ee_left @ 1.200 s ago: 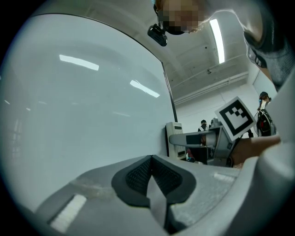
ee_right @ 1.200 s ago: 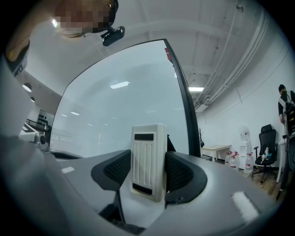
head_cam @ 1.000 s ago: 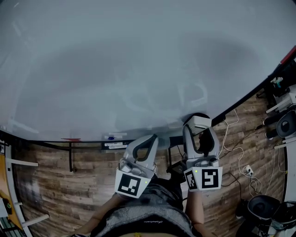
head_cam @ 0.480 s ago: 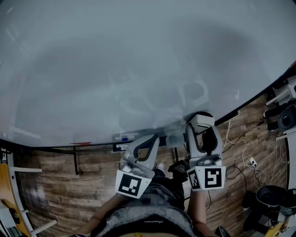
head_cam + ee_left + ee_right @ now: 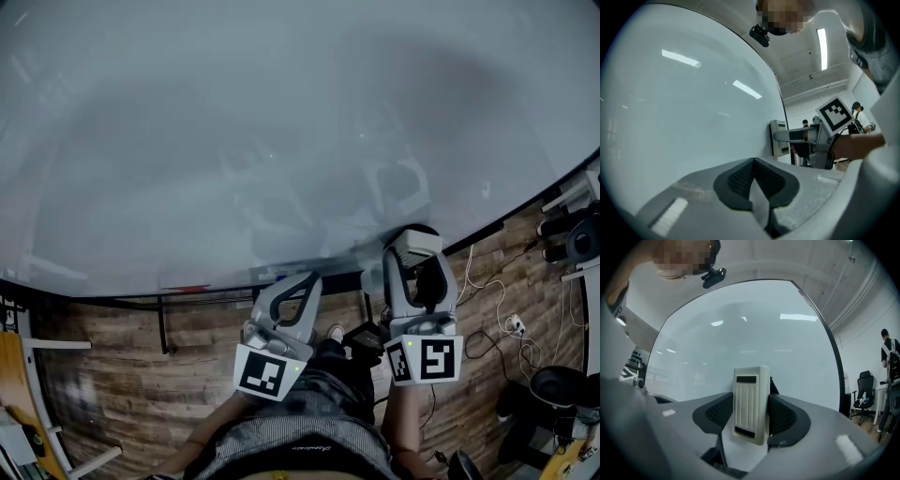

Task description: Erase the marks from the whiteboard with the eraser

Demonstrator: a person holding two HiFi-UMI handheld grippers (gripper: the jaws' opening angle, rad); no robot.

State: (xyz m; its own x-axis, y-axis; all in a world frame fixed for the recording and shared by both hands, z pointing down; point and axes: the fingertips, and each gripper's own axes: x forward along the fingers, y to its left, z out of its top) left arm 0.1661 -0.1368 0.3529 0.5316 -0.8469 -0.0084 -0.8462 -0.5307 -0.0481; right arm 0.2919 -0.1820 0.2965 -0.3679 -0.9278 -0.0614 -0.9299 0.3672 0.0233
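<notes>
A large whiteboard (image 5: 234,122) fills the upper head view; I see no marks on it, only reflections. My right gripper (image 5: 415,246) is shut on a white ribbed eraser (image 5: 751,402), held upright between its black pads, with the eraser (image 5: 414,247) close against the board's lower edge. In the left gripper view the same eraser (image 5: 780,137) shows against the whiteboard (image 5: 684,112). My left gripper (image 5: 302,286) is held lower left of it, jaws shut with nothing between them (image 5: 754,180), a little off the board.
The board's marker tray (image 5: 216,279) holds a red and a blue marker. Below is wood flooring (image 5: 112,394) with cables and a power strip (image 5: 514,325) at the right. Office chairs (image 5: 862,394) and a person stand at far right.
The head view has tilted, so the board's lower edge and tray sit lower in the picture. The right gripper with the eraser has shifted slightly right and down. The left gripper has barely moved.
</notes>
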